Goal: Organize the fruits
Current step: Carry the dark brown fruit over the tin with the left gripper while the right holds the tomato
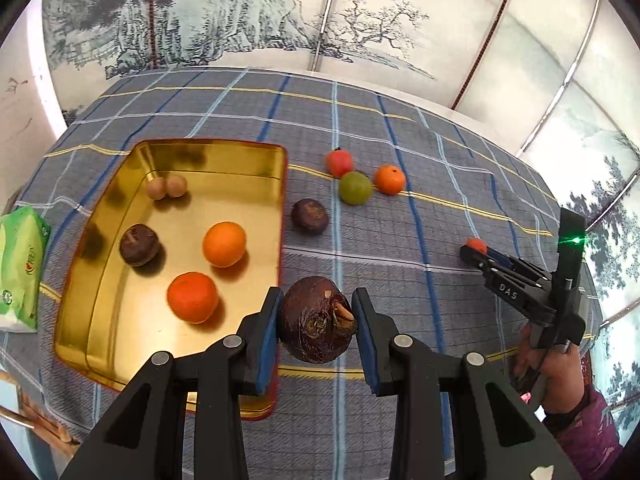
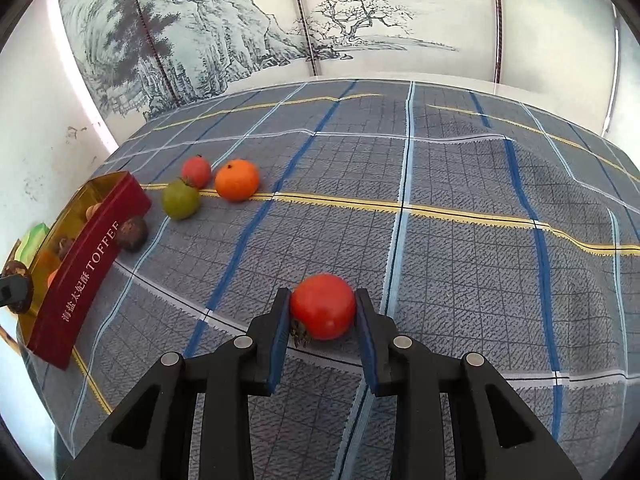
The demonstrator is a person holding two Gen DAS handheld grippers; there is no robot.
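Left gripper (image 1: 316,322) clamped on a brown mangosteen (image 1: 316,320), gold tin (image 1: 100,280) left of its fingers held two oranges (image 1: 224,244), right gripper (image 2: 322,312) pinched a red tomato (image 2: 323,306)

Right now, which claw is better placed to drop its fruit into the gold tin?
Left. The left claw holds its dark brown fruit beside the gold tin; the right claw, gripping a red fruit, is farther away.

Left tongs (image 1: 316,320) clamped on load; right tongs (image 2: 323,312) likewise.
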